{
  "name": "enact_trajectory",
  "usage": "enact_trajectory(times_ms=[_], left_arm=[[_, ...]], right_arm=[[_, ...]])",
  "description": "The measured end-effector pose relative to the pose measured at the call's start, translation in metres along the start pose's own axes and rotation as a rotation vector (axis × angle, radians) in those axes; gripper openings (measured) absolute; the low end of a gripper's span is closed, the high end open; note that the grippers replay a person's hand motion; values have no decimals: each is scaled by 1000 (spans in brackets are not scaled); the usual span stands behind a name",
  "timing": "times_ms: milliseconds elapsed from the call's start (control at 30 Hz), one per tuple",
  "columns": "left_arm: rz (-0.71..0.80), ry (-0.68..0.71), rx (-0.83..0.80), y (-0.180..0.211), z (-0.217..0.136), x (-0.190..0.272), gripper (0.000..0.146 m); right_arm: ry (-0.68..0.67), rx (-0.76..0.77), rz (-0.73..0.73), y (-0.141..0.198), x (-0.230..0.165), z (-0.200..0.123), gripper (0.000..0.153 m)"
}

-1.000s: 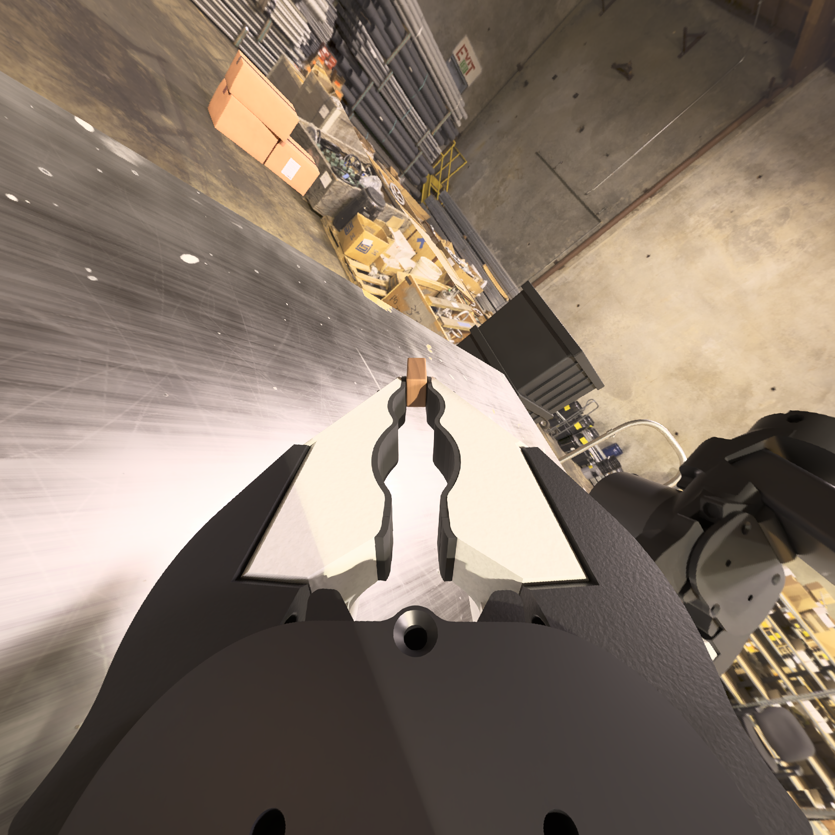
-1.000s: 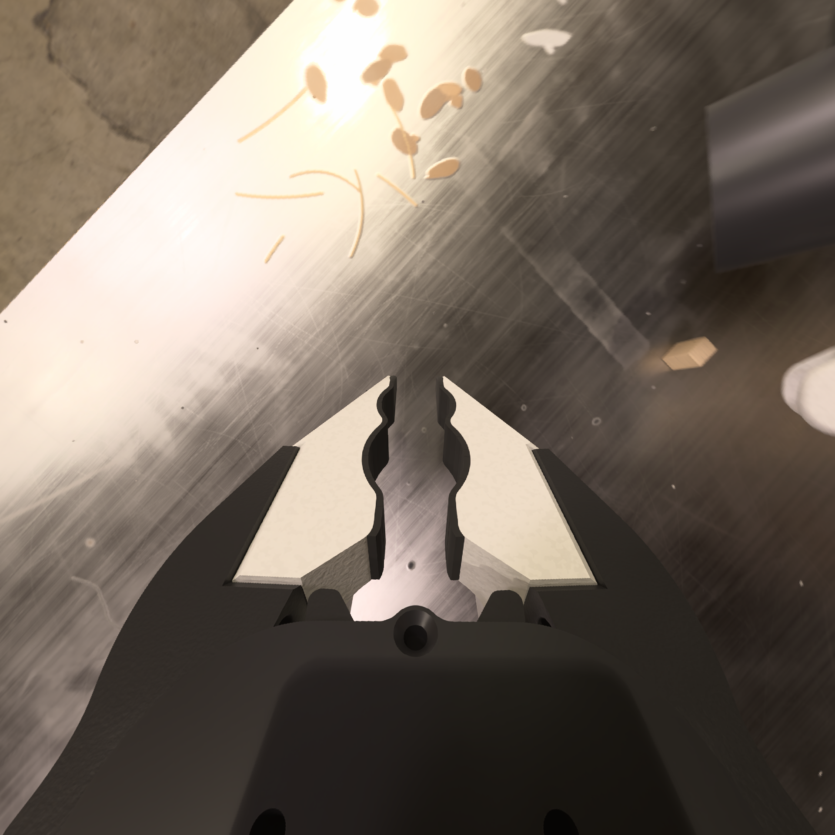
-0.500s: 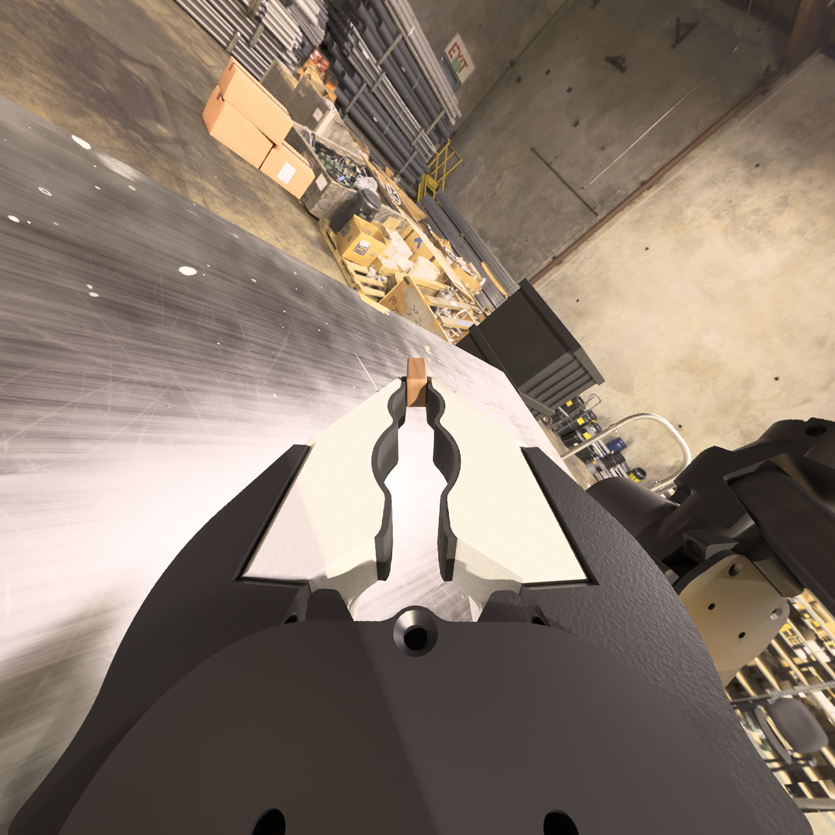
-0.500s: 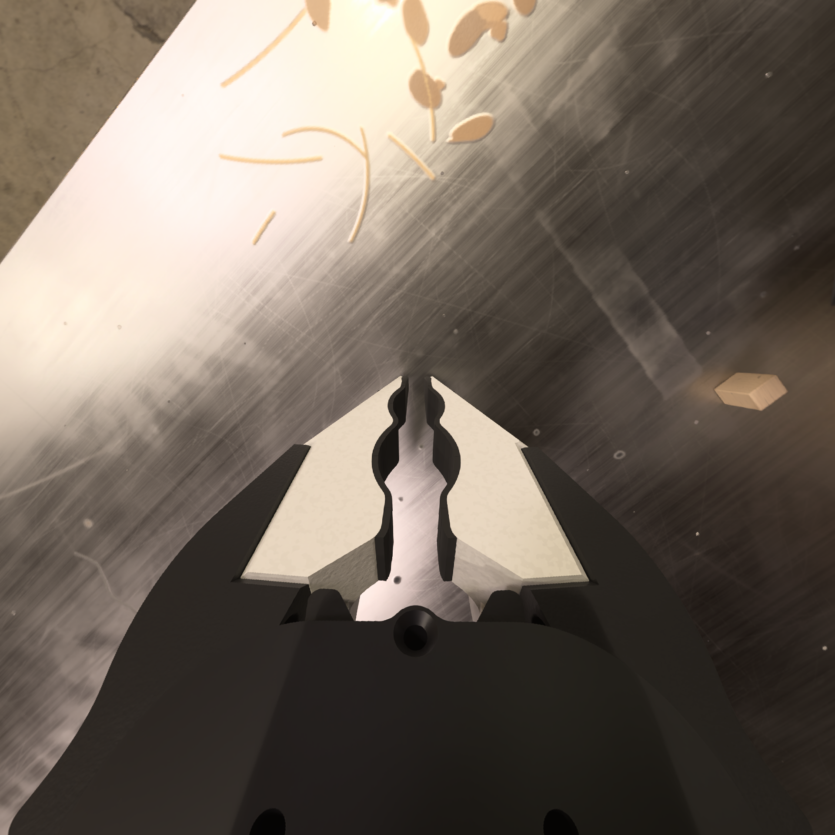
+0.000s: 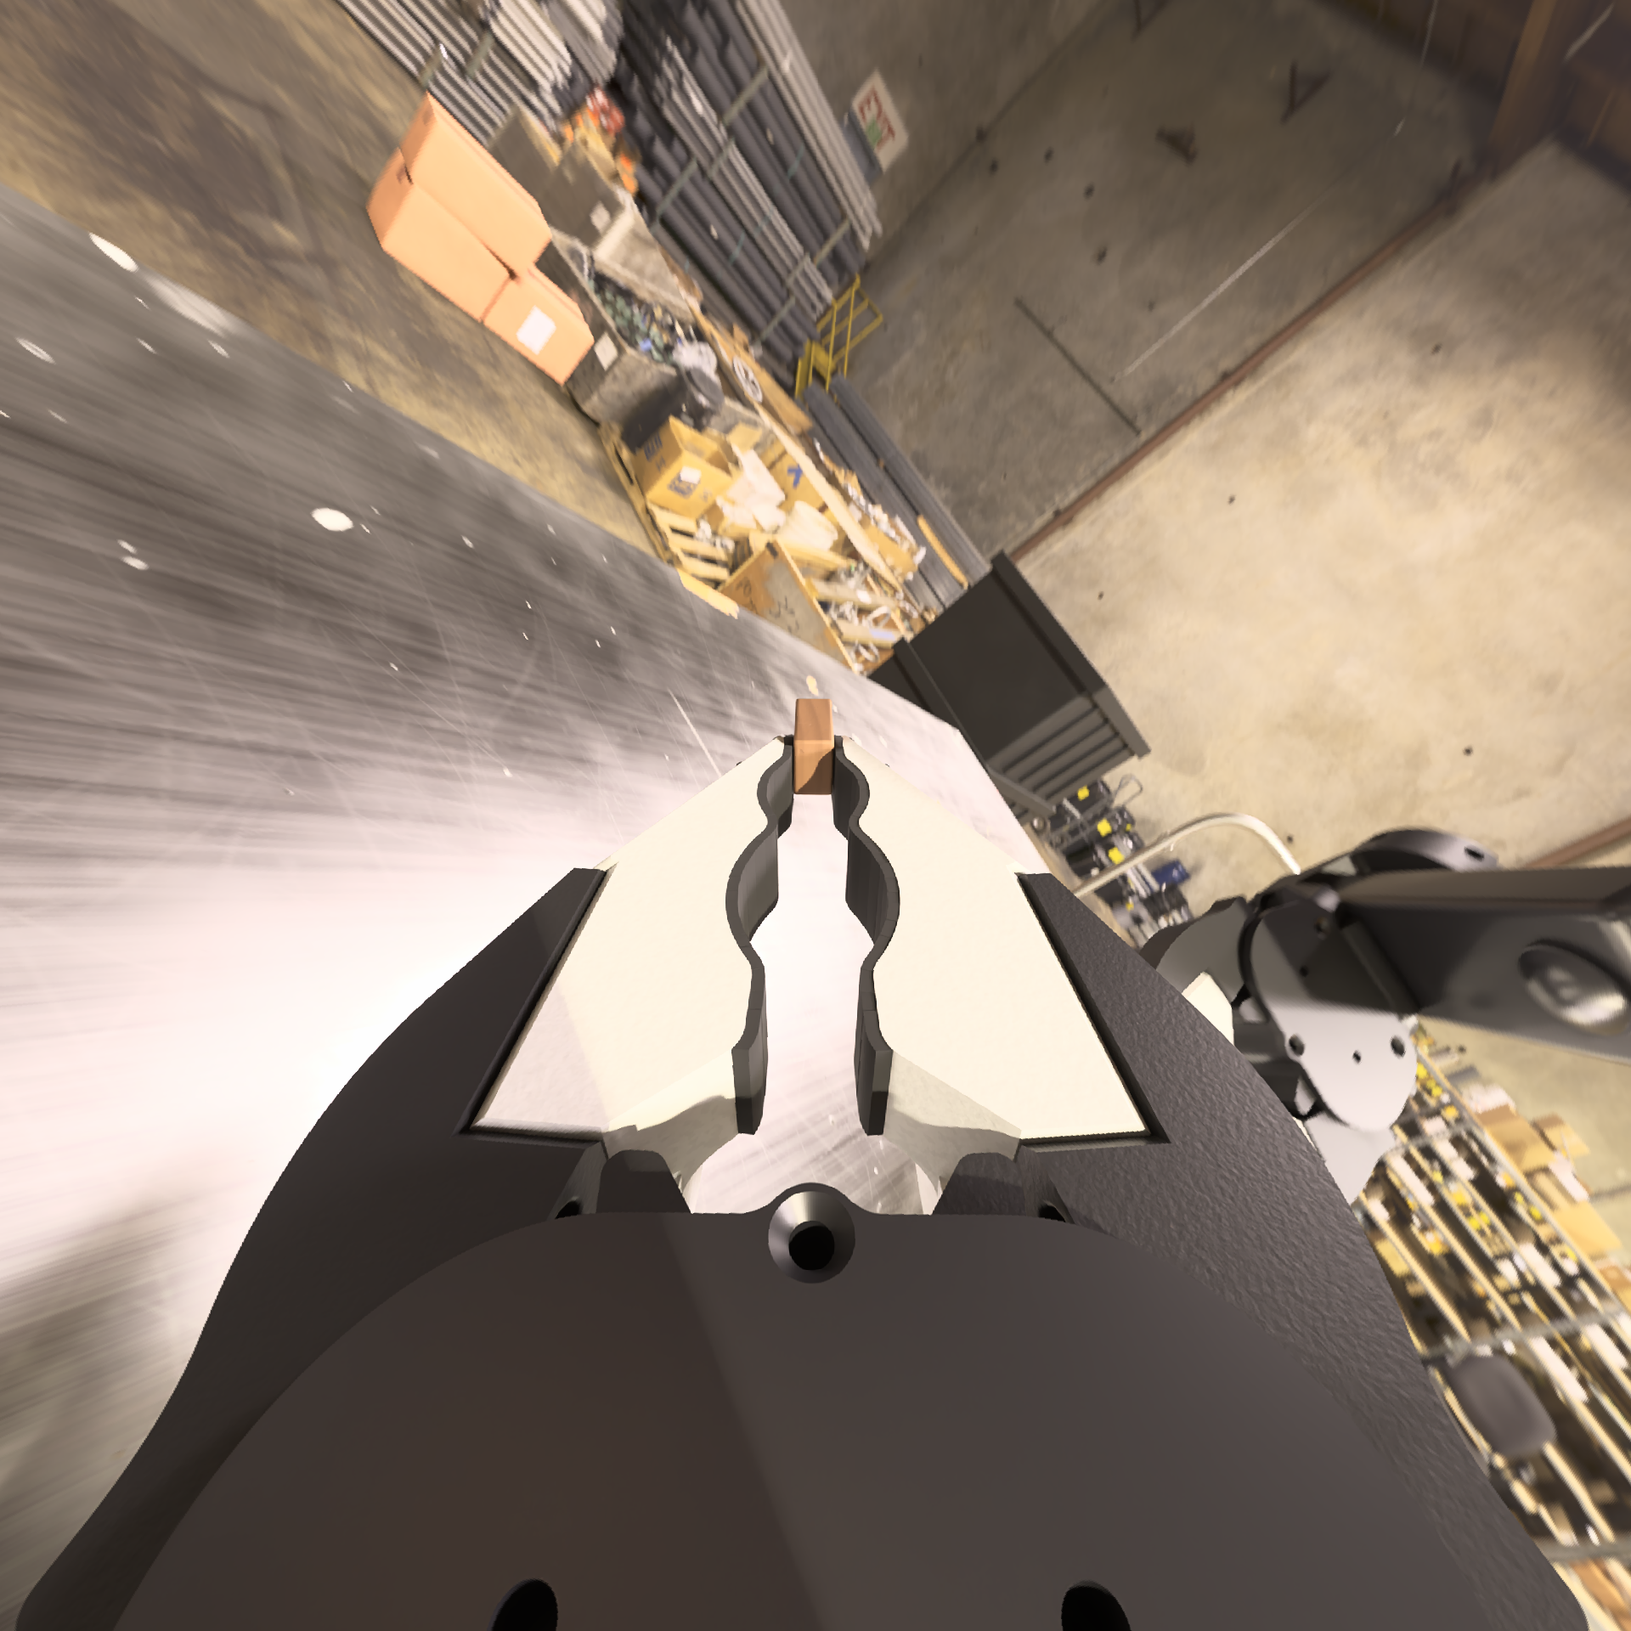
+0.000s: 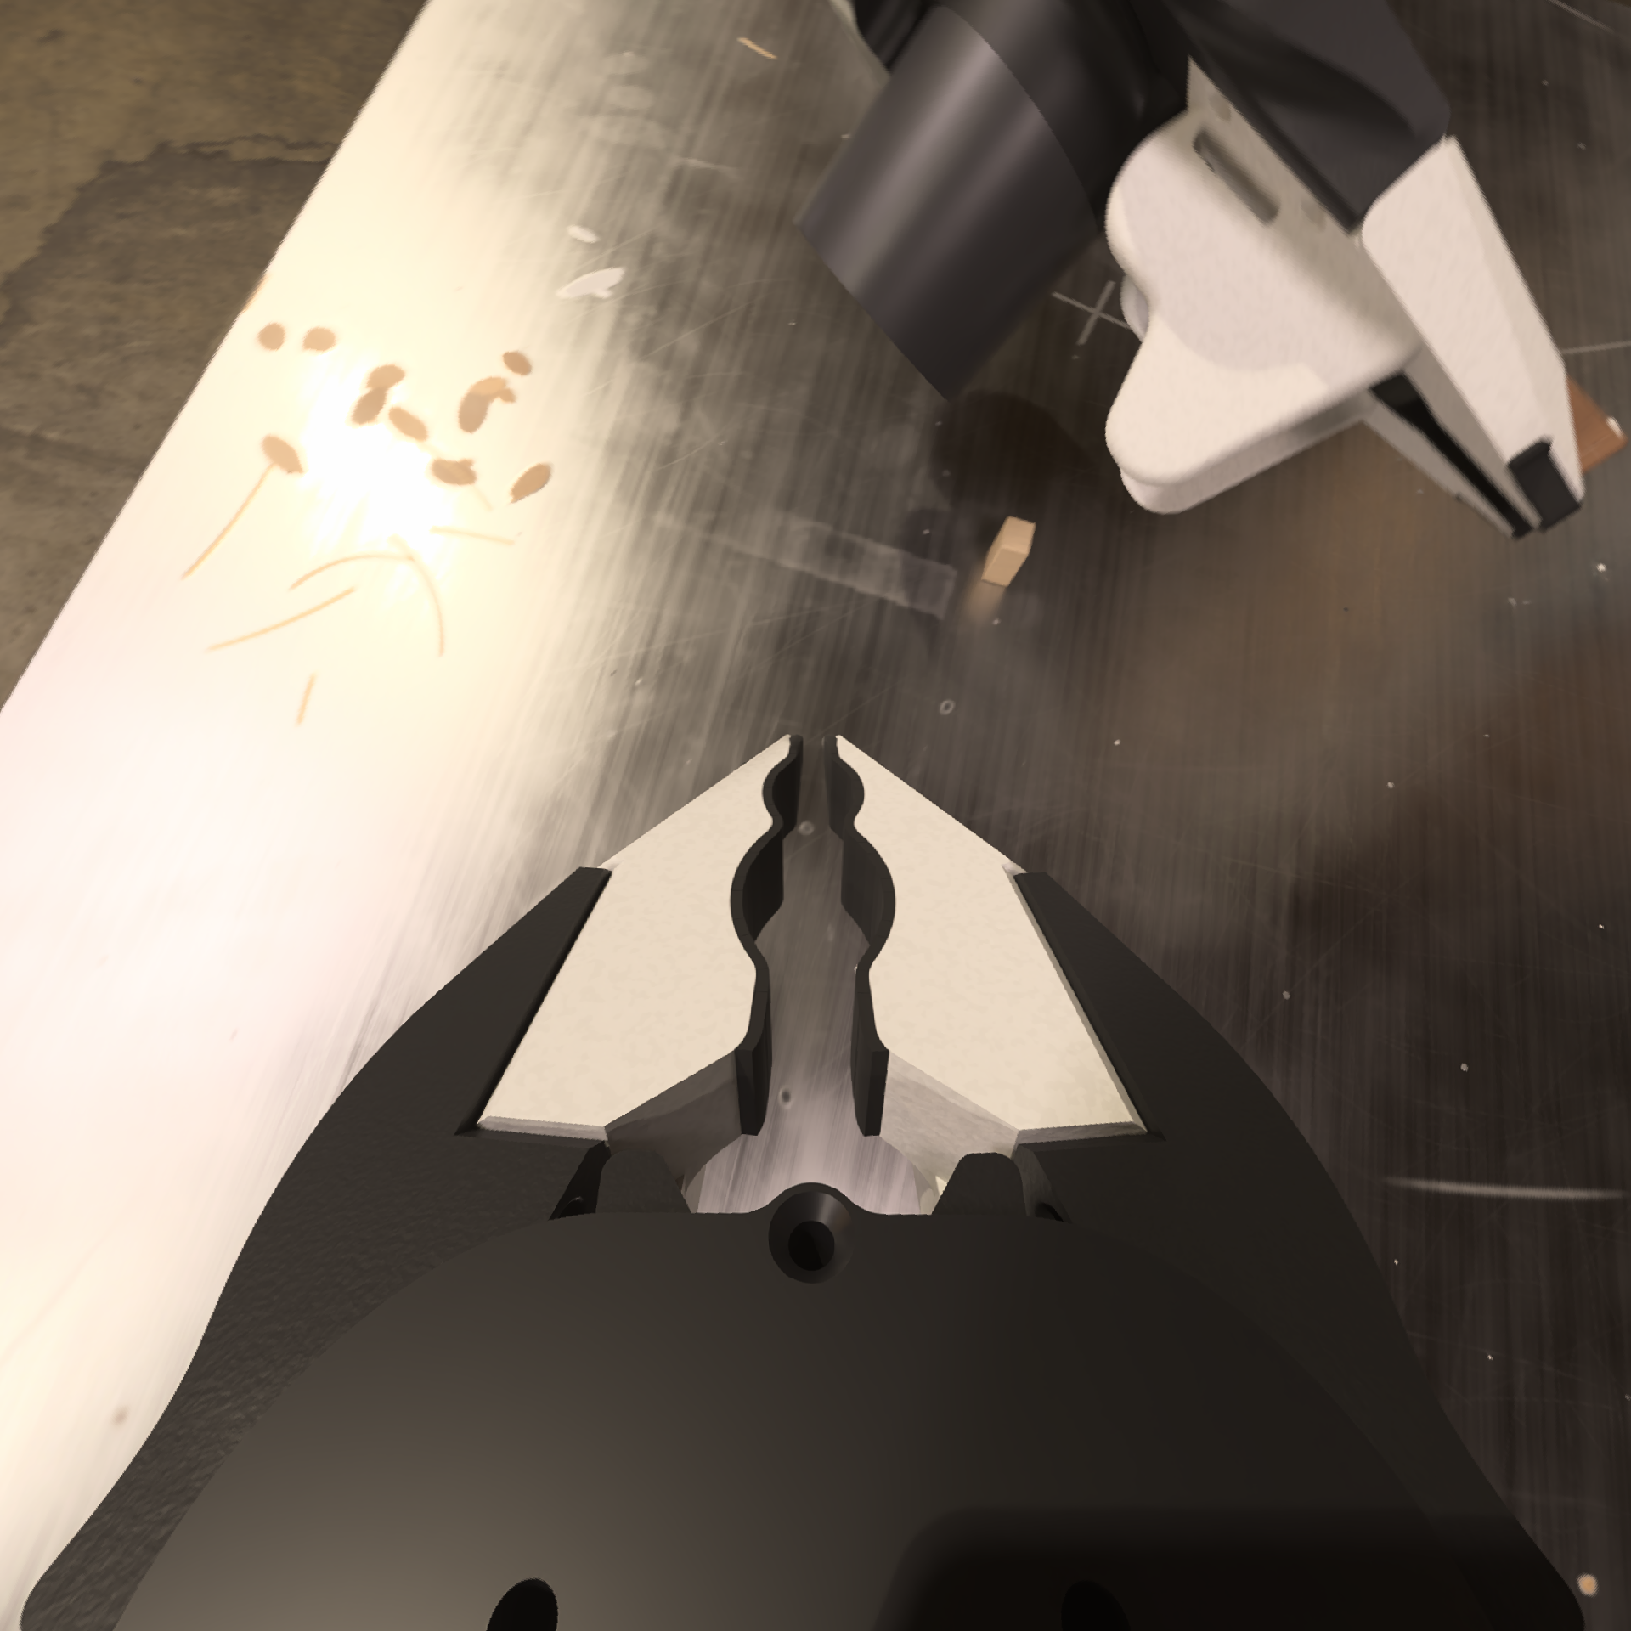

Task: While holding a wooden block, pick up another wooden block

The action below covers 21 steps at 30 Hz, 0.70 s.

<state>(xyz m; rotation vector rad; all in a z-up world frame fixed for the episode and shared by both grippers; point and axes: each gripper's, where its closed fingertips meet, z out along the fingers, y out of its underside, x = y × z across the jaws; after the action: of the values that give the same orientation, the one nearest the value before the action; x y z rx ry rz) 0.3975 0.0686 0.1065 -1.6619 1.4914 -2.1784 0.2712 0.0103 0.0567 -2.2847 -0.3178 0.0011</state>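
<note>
2 wooden blocks, reddish-brown, pale tan

wooden blocks: two are counted, one clamped at the left gripper's tips, one lying on the table at 1 o'clock in the right wrist view.
grippers: two are seen, left gripper and right gripper.
tables: one is seen.
orange cartons: three are counted at 11 o'clock.
dark cabinets: one is seen at 1 o'clock.

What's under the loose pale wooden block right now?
The pale wooden block rests directly on the scratched metal table, with nothing else showing beneath. Its underside is hidden. No gripper touches it.
</note>
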Motion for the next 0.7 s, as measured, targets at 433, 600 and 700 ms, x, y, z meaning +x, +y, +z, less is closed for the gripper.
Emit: enact_trajectory(times_ms=[433,600,700], left_arm=[[1,-110,293,-79,-57,-31,7],[-9,-94,297,-80,-57,-29,7],[-14,-90,301,-81,-58,-29,7]], right_arm=[[74,-256,312,-17,63,92,25],[92,-318,295,-16,65,98,17],[78,-348,278,-17,64,98,14]])
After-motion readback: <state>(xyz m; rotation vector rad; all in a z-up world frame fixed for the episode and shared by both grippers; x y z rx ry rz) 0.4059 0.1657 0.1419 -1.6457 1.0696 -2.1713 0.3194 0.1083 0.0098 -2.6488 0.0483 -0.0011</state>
